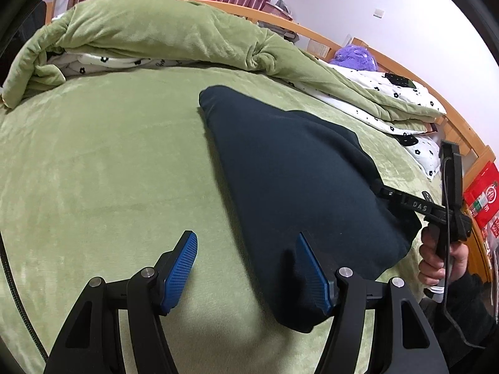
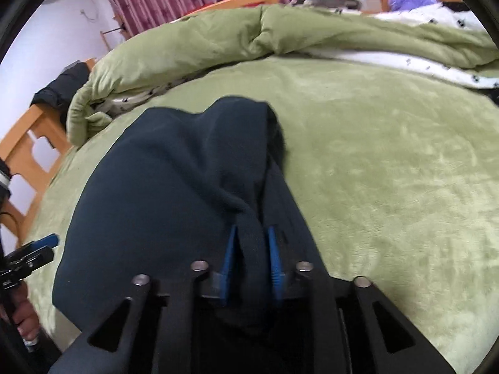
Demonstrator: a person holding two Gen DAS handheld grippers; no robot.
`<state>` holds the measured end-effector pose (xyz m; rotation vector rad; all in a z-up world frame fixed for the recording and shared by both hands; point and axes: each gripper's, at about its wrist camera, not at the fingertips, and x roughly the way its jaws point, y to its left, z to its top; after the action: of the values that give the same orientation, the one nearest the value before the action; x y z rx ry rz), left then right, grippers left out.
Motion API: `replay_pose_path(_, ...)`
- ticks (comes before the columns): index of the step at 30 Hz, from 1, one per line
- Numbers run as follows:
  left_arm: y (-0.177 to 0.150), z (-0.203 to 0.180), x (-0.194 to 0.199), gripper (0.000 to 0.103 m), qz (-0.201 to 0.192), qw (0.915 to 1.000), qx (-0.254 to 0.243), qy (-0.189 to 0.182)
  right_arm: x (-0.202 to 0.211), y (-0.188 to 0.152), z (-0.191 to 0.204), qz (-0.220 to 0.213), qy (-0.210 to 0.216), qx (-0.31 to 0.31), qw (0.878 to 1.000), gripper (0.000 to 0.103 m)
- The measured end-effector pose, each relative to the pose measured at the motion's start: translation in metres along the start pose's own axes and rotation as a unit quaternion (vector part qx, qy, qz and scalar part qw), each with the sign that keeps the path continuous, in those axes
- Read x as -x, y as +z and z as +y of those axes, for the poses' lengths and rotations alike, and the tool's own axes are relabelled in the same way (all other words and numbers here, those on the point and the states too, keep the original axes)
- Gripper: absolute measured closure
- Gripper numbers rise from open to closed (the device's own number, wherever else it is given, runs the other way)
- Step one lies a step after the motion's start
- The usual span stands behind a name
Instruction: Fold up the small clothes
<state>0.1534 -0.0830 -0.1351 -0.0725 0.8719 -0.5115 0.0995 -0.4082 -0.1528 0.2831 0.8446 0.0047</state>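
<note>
A dark navy garment (image 1: 296, 180) lies folded on the green bedspread (image 1: 109, 171). My left gripper (image 1: 246, 271) is open at the garment's near corner, its right pad against the cloth edge and its left pad over bare bedspread. My right gripper (image 2: 252, 261) is shut on a raised fold of the garment (image 2: 174, 193) and lifts that edge off the bed. In the left wrist view the right gripper (image 1: 379, 187) shows at the garment's right edge, held by a hand.
A rolled green duvet (image 1: 156, 34) with white flowered lining lies along the back of the bed. A purple plush toy (image 1: 354, 57) and pillows sit at the far right. The wooden bed frame (image 2: 28, 137) borders the left; the left gripper (image 2: 40, 246) shows there.
</note>
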Motion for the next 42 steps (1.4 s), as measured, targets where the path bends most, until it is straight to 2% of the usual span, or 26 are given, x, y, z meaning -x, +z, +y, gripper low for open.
replay_pose_path(4,0.001,-0.005,0.009,0.04,-0.005,0.9999,-0.004,0.009,0.017,-0.001,-0.002,-0.002,-0.032,-0.012,0.999,0.073)
replay_pose_path(6,0.001,-0.008,0.015,0.04,-0.008,0.9999,-0.006,0.014,0.022,-0.007,-0.002,0.009,-0.06,-0.006,0.998,0.072)
replay_pose_path(12,-0.004,-0.016,0.038,0.04,-0.01,0.9997,0.011,0.02,0.054,-0.026,-0.017,0.027,-0.101,-0.027,0.994,0.072)
replay_pose_path(15,-0.002,-0.028,0.05,0.04,-0.007,0.9995,0.013,0.026,0.079,-0.031,-0.013,0.022,-0.109,-0.023,0.994,0.072)
replay_pose_path(17,0.001,-0.039,0.061,0.039,-0.013,0.9993,0.01,0.035,0.105,-0.032,-0.005,0.001,-0.104,-0.023,0.994,0.072)
replay_pose_path(20,0.006,-0.056,0.08,0.037,-0.025,0.9982,0.001,0.054,0.14,-0.029,0.011,-0.028,-0.097,-0.019,0.995,0.061)
replay_pose_path(22,0.007,-0.067,0.094,0.035,-0.035,0.9968,-0.003,0.072,0.163,-0.027,0.024,-0.048,-0.098,-0.011,0.994,0.046)
replay_pose_path(25,0.01,-0.083,0.112,0.03,-0.05,0.9948,-0.006,0.089,0.192,-0.024,0.044,-0.07,-0.102,-0.002,0.992,0.035)
replay_pose_path(28,0.008,-0.096,0.129,0.028,-0.056,0.9932,-0.009,0.101,0.216,-0.024,0.059,-0.081,-0.099,0.003,0.992,0.033)
replay_pose_path(32,0.005,-0.106,0.145,0.025,-0.065,0.9913,-0.012,0.113,0.235,-0.028,0.073,-0.075,-0.098,0.012,0.992,0.032)
replay_pose_path(36,0.0,-0.113,0.156,0.025,-0.065,0.9906,-0.014,0.12,0.246,-0.038,0.084,-0.072,-0.105,0.032,0.991,0.018)
replay_pose_path(42,-0.006,-0.119,0.168,0.025,-0.073,0.9898,-0.012,0.122,0.259,-0.05,0.092,-0.079,-0.112,0.047,0.989,0.014)
